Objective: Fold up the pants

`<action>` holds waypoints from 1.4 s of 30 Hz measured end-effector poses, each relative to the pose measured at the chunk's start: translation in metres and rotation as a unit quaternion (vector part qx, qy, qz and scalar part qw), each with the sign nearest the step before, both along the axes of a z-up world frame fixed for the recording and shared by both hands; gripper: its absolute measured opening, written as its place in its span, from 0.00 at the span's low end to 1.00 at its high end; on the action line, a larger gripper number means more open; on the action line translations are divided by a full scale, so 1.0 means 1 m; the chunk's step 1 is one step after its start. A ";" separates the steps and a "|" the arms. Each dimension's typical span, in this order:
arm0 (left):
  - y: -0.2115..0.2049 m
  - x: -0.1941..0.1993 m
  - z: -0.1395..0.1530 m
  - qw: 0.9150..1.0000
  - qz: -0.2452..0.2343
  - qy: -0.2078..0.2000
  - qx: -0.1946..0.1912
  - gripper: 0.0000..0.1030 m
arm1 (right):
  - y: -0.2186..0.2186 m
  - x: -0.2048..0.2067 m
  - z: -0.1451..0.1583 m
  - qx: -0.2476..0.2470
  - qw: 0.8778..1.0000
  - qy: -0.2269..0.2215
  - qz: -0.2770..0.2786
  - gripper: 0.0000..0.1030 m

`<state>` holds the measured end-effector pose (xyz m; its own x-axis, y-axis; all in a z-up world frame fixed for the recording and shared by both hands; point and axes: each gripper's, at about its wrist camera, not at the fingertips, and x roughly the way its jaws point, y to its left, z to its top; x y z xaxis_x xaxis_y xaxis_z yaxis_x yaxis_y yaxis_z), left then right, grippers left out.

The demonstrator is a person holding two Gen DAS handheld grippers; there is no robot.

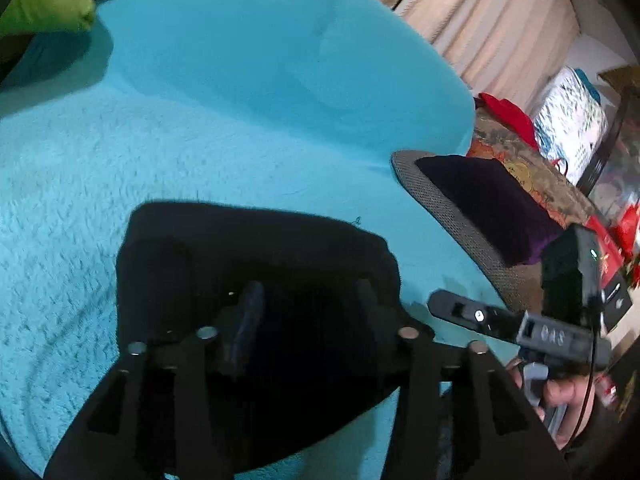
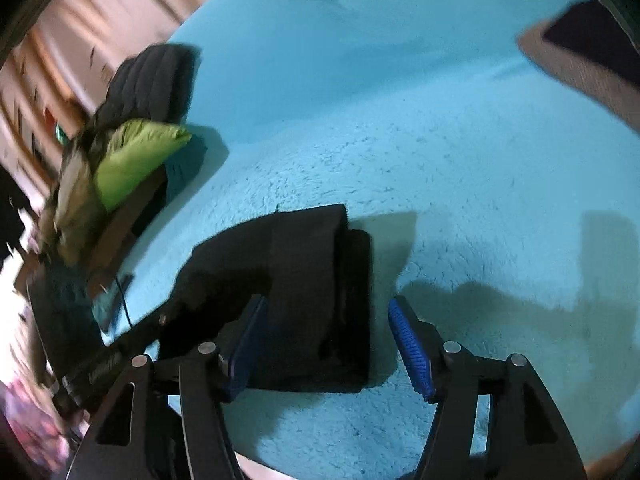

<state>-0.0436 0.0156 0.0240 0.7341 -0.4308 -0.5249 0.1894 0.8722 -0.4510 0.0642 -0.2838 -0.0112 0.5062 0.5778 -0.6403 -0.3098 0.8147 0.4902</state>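
Observation:
The black pants (image 1: 256, 256) lie folded into a compact bundle on the turquoise fleece blanket (image 1: 120, 168). In the left wrist view my left gripper (image 1: 308, 300) is open just above the bundle, its fingers spread over the dark cloth. The right gripper (image 1: 452, 308) shows at the right of that view, beside the bundle. In the right wrist view the pants (image 2: 304, 292) lie stacked in layers, and my right gripper (image 2: 328, 320) is open, with one blue pad (image 2: 412, 348) over the blanket (image 2: 440, 160) and the other over the pants.
A green pillow (image 2: 136, 156) and a black cushion (image 2: 152, 84) sit at the blanket's left edge. A grey cushion with a dark purple cloth (image 1: 488, 208) lies at the right edge. Beige curtains (image 1: 496, 20) hang behind.

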 end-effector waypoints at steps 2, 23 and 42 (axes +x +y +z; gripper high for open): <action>0.012 -0.011 0.018 0.998 0.022 -0.053 -0.014 0.52 | -0.005 0.013 -0.006 0.039 0.999 0.031 0.011 0.64; 0.086 0.020 -0.027 0.978 0.122 0.083 -0.147 0.24 | -0.011 0.098 -0.059 0.176 0.950 0.167 0.196 0.23; 0.050 0.061 -0.011 0.976 0.180 0.084 0.086 0.90 | -0.039 0.097 0.001 0.095 0.994 0.054 0.006 0.56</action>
